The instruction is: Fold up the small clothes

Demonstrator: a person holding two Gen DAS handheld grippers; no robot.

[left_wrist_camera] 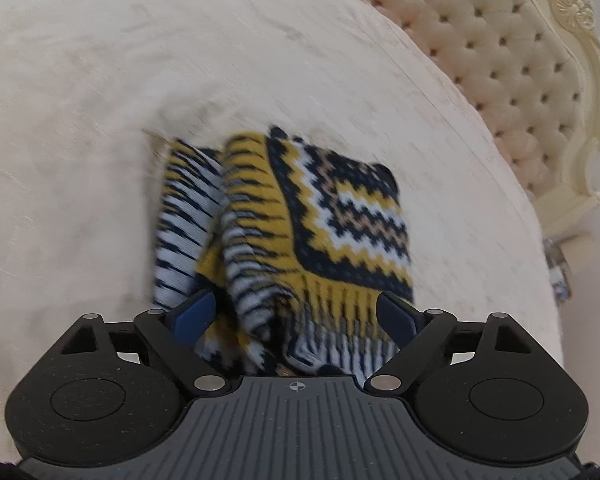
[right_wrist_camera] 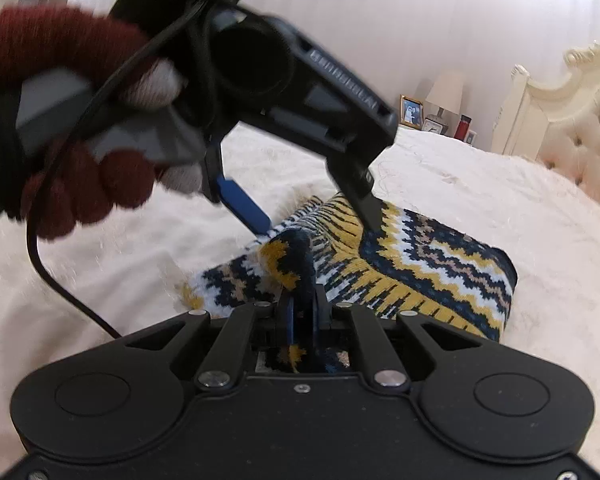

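A wide cream bedspread [left_wrist_camera: 180, 80] fills both views, and everything else sits on it or beside it. At its far edge stands a tufted cream headboard [left_wrist_camera: 512, 64] with carved trim. Beyond the bedspread's far corner, in the right wrist view, a lamp [right_wrist_camera: 446, 92], a framed photo [right_wrist_camera: 411, 110] and a red bottle [right_wrist_camera: 462, 126] stand close together. Near the middle of the bedspread lies a knitted sweater [left_wrist_camera: 340, 208] in yellow, navy and white zigzag, partly folded, with one bunched edge lifted off the cover. The left gripper [left_wrist_camera: 296, 316] hangs just over the sweater's near edge with its blue-padded fingers [left_wrist_camera: 192, 312] spread wide, cloth lying between them but not pinched. A hand in a dark red glove [right_wrist_camera: 80, 184] holds it. The right gripper [right_wrist_camera: 302, 316] has its fingers pressed together on a raised fold of the sweater.
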